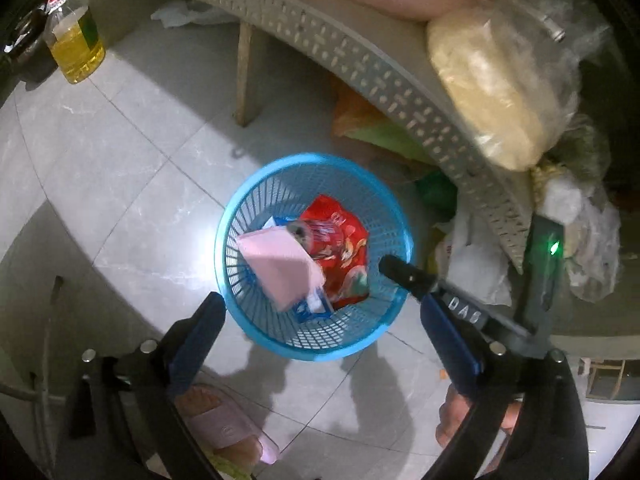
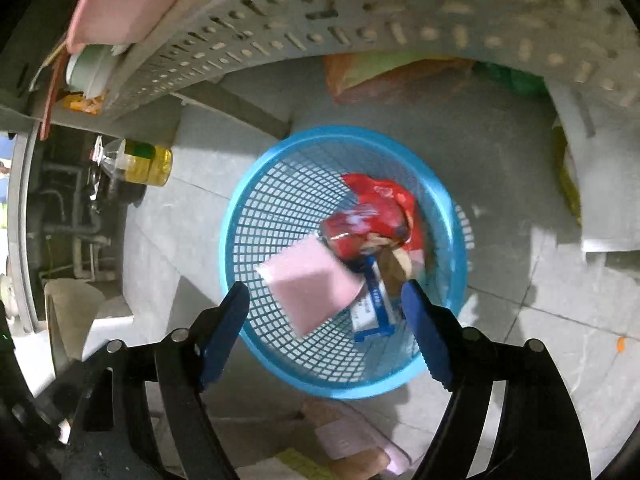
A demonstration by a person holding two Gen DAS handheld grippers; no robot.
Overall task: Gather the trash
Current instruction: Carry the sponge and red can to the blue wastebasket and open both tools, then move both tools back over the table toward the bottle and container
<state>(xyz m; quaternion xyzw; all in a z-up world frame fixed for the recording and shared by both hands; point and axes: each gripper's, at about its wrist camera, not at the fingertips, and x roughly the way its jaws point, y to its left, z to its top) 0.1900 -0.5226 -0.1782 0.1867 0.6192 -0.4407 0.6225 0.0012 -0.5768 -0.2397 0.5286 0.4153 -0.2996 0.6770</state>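
Grey marbled floor tiles carry a round blue mesh basket, standing upright beside a perforated grey shelf unit.

Inside the basket lies the collected trash: a red snack wrapper, a blue-and-white carton and a pale pink packet. The pink packet is blurred in both views and sits above the other items, within the basket rim; whether it has come to rest cannot be told.

Left hand-held gripper: jaws spread wide, nothing between them, poised over the basket mouth and pointing steeply down. One finger stands over the near rim, the other over the far-side rim.

Right hand-held gripper: jaws also apart and gripping nothing, likewise aimed down into the basket. The pink packet appears between its fingers in that view but no pad touches it. Its body, with a green light, shows at the right of the left wrist view.

Surroundings: a bottle of yellow oil stands on the floor, well apart from the basket. Bagged goods occupy the shelf. A person's foot in a pink slipper is planted near the basket.
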